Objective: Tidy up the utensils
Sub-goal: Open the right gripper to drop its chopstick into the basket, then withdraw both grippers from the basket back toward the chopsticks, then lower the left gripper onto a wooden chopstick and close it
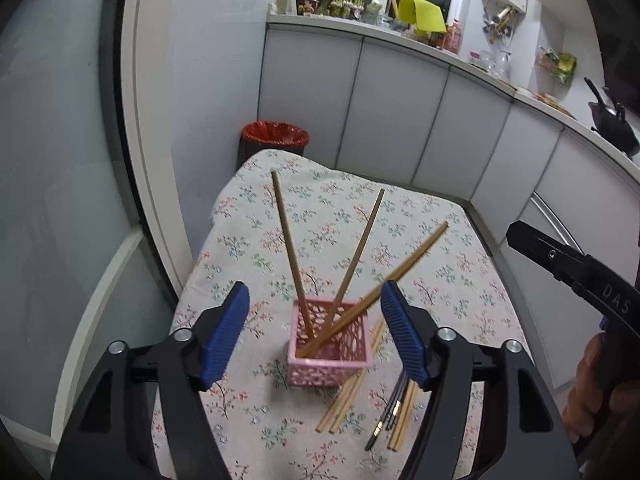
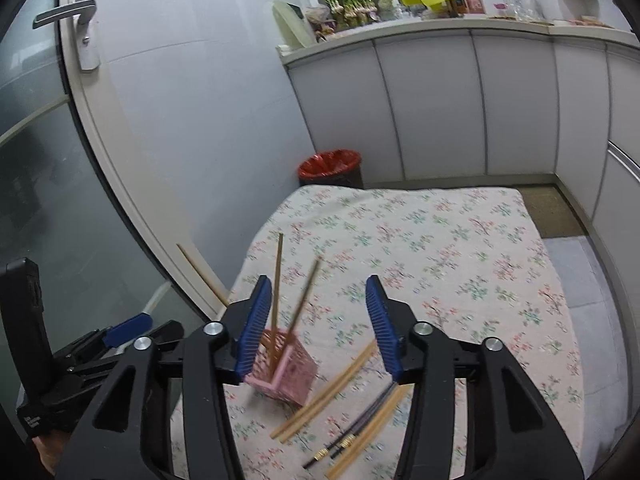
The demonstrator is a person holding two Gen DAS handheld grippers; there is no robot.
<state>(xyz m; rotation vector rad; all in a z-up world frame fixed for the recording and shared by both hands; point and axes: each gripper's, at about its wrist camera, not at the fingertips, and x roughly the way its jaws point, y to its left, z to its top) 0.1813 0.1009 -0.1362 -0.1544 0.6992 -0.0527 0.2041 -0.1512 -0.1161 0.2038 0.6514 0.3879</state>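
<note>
A pink lattice basket point(image 1: 329, 354) point(image 2: 289, 377) stands on the floral tablecloth point(image 1: 440, 248) point(image 2: 460, 256). Three wooden chopsticks point(image 1: 290, 252) lean out of it; the rightmost point(image 1: 404, 266) is blurred and passes close by my left gripper's right pad. Loose on the cloth to the basket's right lie a wooden pair point(image 1: 347, 394) point(image 2: 326, 392), a dark pair point(image 1: 386, 418) point(image 2: 352, 432) and another wooden pair point(image 1: 405, 416) point(image 2: 374, 426). My left gripper point(image 1: 316, 304) point(image 2: 120, 332) hangs open above the basket. My right gripper point(image 2: 318, 312) point(image 1: 560, 260) is open too, holding nothing.
A bin with a red liner point(image 1: 275, 136) point(image 2: 330, 164) stands beyond the table's far left corner. White cabinets point(image 1: 400, 120) line the far and right sides. A glass door with a handle point(image 2: 68, 12) is on the left. A hand point(image 1: 588, 392) grips the right tool.
</note>
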